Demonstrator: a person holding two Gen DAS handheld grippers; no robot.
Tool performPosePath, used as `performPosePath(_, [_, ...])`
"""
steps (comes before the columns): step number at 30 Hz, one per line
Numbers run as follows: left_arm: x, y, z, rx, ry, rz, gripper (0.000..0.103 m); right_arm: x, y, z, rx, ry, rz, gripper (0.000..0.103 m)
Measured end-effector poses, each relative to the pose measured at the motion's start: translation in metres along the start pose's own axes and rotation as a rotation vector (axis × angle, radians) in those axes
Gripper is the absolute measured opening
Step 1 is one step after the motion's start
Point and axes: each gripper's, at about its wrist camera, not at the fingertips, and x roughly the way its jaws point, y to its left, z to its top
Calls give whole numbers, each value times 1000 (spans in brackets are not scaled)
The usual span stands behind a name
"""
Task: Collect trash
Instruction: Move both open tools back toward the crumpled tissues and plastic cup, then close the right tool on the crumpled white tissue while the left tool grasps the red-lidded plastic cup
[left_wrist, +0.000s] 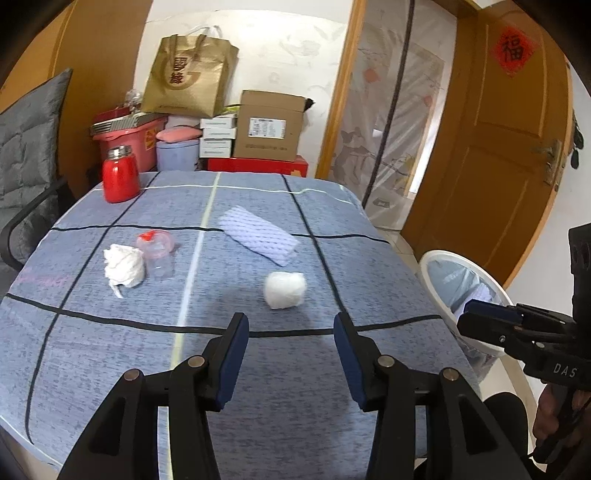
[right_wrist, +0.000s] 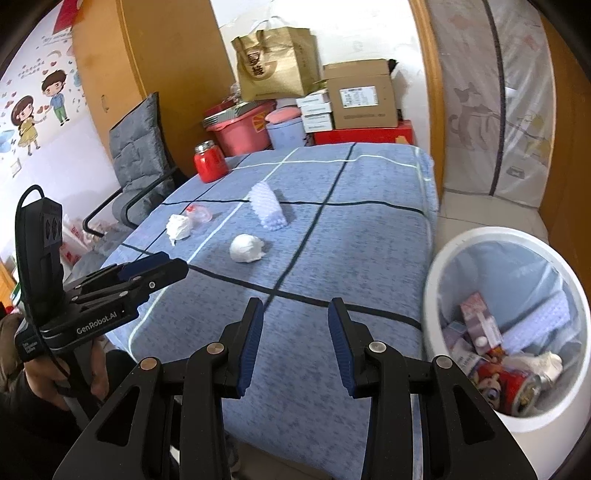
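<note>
Trash still lies on the table (left_wrist: 369, 369): we see a round white wad (left_wrist: 284, 290) nearest, a crumpled tissue (left_wrist: 123, 266) beside a clear plastic cup (left_wrist: 157, 254) further left, and a strip of foam wrap (left_wrist: 258, 236) beyond. Our left gripper (left_wrist: 291, 354) stands wide and empty over the cloth, with the wad just ahead of its fingertips. Our right gripper (right_wrist: 295, 343) stands partly open, also empty, over the near edge of the table.

We judge this the reach for the next piece, most likely the wad. That calls for bringing the left jaws down around it, closing gently since it looks soft, then carrying it right to the bin (right_wrist: 443, 258) on the floor just beside the table.

The right view shows what the left barely does: the bin's inside, already holding cartons, a can and paper. It also shows the left gripper from the side. The left view gives only a slice of the bin's rim, but shows the wad lined up between our fingers.
</note>
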Motion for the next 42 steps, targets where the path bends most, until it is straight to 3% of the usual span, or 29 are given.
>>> performPosePath(15, [6,70,20,-79,-28,137,48,49,24,22,-38,39,62,38])
performPosePath(17, [8,80,23,-90,-33,153,48,55,27,25,-40,39,64,42])
performPosePath(30, [41,102,42,-133,-17,109,48,107,45,45,-70,58,87,43])
performPosePath(42, [75,115,50,-167,21,115,48,143,39,48,-26,124,92,43])
